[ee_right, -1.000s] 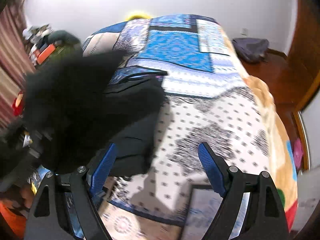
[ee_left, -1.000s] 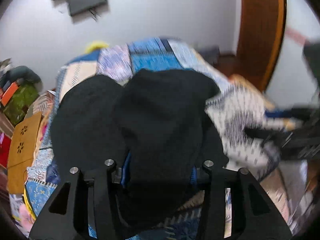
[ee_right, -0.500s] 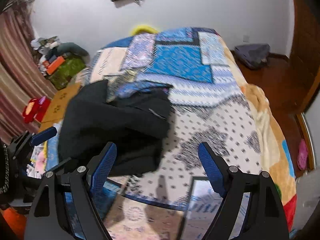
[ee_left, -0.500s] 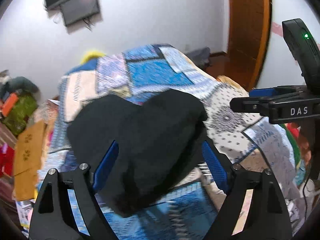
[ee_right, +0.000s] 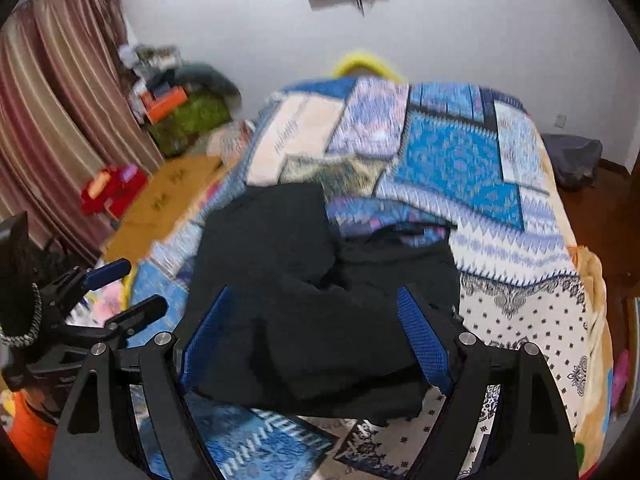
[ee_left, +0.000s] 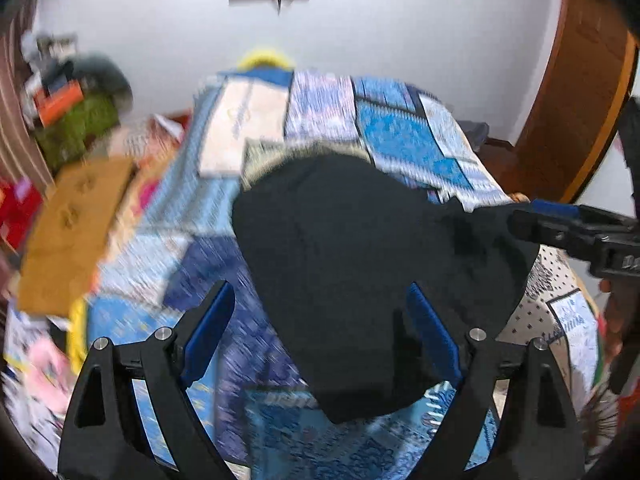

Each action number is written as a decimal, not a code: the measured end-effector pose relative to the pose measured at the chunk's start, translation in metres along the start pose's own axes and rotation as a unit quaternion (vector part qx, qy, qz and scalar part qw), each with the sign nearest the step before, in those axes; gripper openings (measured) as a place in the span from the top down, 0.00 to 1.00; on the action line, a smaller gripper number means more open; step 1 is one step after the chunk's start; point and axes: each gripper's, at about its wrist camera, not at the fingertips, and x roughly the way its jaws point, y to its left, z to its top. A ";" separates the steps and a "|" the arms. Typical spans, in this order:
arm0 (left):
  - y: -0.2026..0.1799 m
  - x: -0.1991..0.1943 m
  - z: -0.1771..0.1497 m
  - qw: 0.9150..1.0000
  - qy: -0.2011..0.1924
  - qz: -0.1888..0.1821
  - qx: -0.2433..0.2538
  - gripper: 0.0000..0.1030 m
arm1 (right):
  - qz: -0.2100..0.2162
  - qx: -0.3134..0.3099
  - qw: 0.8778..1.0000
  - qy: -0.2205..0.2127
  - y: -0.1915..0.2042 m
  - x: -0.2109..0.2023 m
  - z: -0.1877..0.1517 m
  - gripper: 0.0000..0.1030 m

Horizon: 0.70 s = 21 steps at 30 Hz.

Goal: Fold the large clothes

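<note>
A black garment [ee_left: 360,240] lies in a folded heap on the patchwork bedspread [ee_left: 400,140]. My left gripper [ee_left: 318,300] hovers above its near edge, and its jaws are still opening, with the blue pads clear of the cloth. In the right wrist view the same black garment [ee_right: 280,248] shows a folded layer on top. My right gripper [ee_right: 313,300] hangs open above it, gripping nothing. Each gripper appears in the other's view: the right gripper [ee_left: 560,224] at the right edge, the left gripper [ee_right: 116,292] at the lower left.
The bed [ee_right: 520,312] fills the middle of the room. A brown cardboard sheet [ee_right: 168,196], red items [ee_right: 112,188] and a cluttered pile [ee_right: 180,108] lie by the curtain [ee_right: 48,120] on the left. A dark bag [ee_right: 572,156] sits on the floor at right. A wooden door [ee_left: 580,100] stands beyond.
The left gripper let go of the black garment, opened wide and drew back. The garment dropped into a folded heap on the bed. The right gripper also pulled back and rose.
</note>
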 end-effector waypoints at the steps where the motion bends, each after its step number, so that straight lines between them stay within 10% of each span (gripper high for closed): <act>1: -0.001 0.006 -0.004 1.000 0.009 -0.005 -0.001 0.15 | -0.008 0.002 1.000 0.011 -0.004 0.007 -0.004 0.21; 10: -0.019 0.049 -0.033 0.998 0.032 -0.044 -0.018 0.01 | -0.015 0.043 0.995 0.085 -0.063 0.045 -0.058 0.11; 21: -0.008 0.020 -0.021 1.000 0.004 0.019 -0.006 0.00 | -0.015 0.030 0.998 0.059 -0.057 0.006 -0.051 0.11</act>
